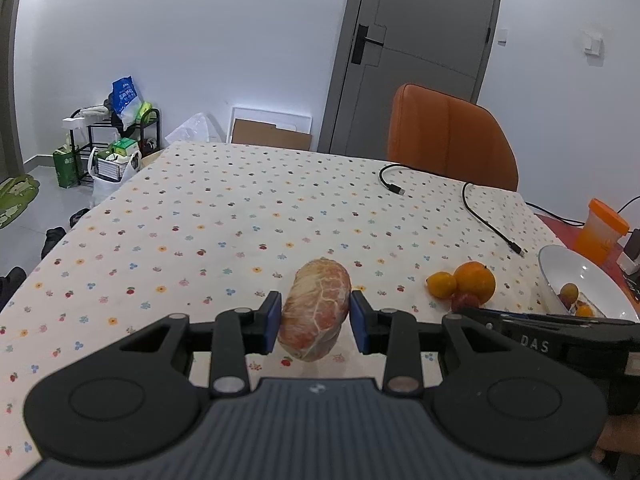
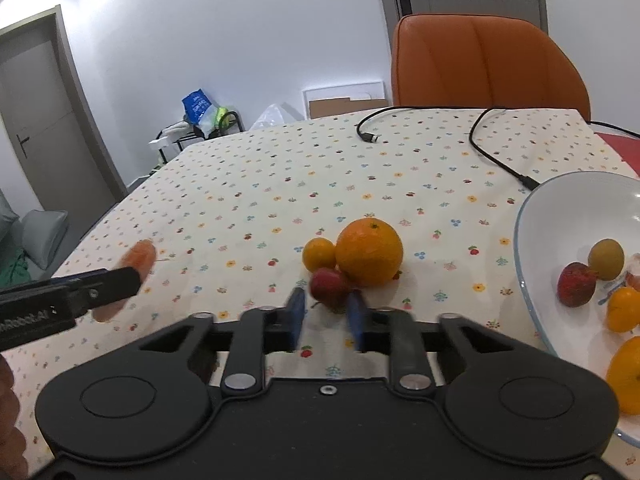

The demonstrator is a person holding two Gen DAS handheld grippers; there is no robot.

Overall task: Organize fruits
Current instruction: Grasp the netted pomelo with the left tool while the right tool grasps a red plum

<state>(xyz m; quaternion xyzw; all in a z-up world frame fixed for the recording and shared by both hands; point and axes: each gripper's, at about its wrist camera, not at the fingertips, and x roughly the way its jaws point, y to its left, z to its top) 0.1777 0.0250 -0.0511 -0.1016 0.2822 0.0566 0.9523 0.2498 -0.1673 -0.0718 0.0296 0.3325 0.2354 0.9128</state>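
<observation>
Peeled pink-and-white pomelo segment [image 1: 314, 308] sat between the left gripper [image 1: 314, 318]'s blue pads, apparently clamped, above the floral tablecloth [image 1: 224, 216], well left of the white ceramic bowl [image 2: 560, 192]. Right gripper [image 2: 326, 314], jaws narrow but apart, framed a small red fruit [image 2: 329, 285] touching the large orange [image 2: 369, 251] and small yellow citrus [image 2: 319, 254]. Judgement: close gently, lift straight, avoid nudging neighbours. Black cable [image 2: 496, 156] lay beyond the bowl.

Black two-finger grippers, blue pads

Left gripper [image 1: 314, 316] and right gripper [image 2: 327, 316]: matte black linkages, silver pivot screws, round side discs (white lettering along each side), ribbed grey body.
</observation>
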